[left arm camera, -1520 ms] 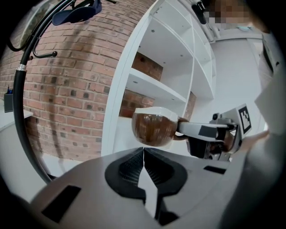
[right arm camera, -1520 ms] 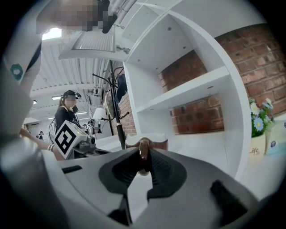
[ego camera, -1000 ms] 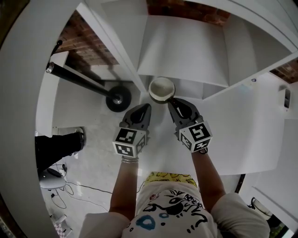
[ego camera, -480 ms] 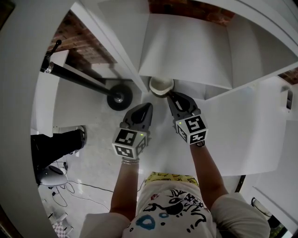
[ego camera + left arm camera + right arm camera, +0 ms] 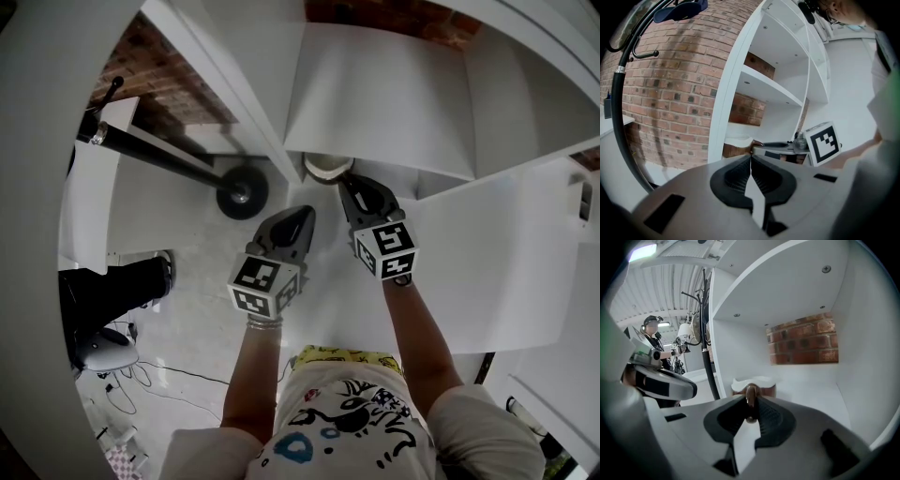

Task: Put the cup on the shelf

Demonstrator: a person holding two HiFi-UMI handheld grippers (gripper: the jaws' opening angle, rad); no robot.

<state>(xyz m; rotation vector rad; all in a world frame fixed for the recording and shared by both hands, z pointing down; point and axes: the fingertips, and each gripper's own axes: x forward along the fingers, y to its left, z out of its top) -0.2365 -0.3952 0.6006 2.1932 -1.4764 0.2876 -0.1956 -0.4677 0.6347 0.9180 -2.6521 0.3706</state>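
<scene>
Cup (image 5: pixel 327 167) is held by its handle (image 5: pixel 750 394) in the right gripper (image 5: pixel 349 189), whose jaws are closed tight on that brown handle, as seen in the right gripper view (image 5: pixel 751 411). The cup's white rim (image 5: pixel 749 380) and brown body are seen just beyond the jaw tips, at the mouth of a compartment of the white shelf (image 5: pixel 806 380). The compartment's back opens onto brick. The cup's underside is hidden by the gripper, so it cannot be told whether the cup rests on the shelf floor.

In the head view the cup is partly covered by the shelf board above it (image 5: pixel 384 103), and only its near rim is shown.

The left gripper (image 5: pixel 302 216) is held just beside the right one, short of the shelf. Its jaws are pressed together with nothing between them, as shown in the left gripper view (image 5: pixel 751 161). From that view the shelf (image 5: pixel 768 89) is seen from the side against a brick wall (image 5: pixel 661 103). The cup (image 5: pixel 737 138) is seen at a lower level of the shelf, with the right gripper (image 5: pixel 776 145) and its marker cube (image 5: pixel 824 143) behind it.

A black pole (image 5: pixel 159 157) on a round base (image 5: pixel 242 195) is seen on the floor to the left of the shelf.
</scene>
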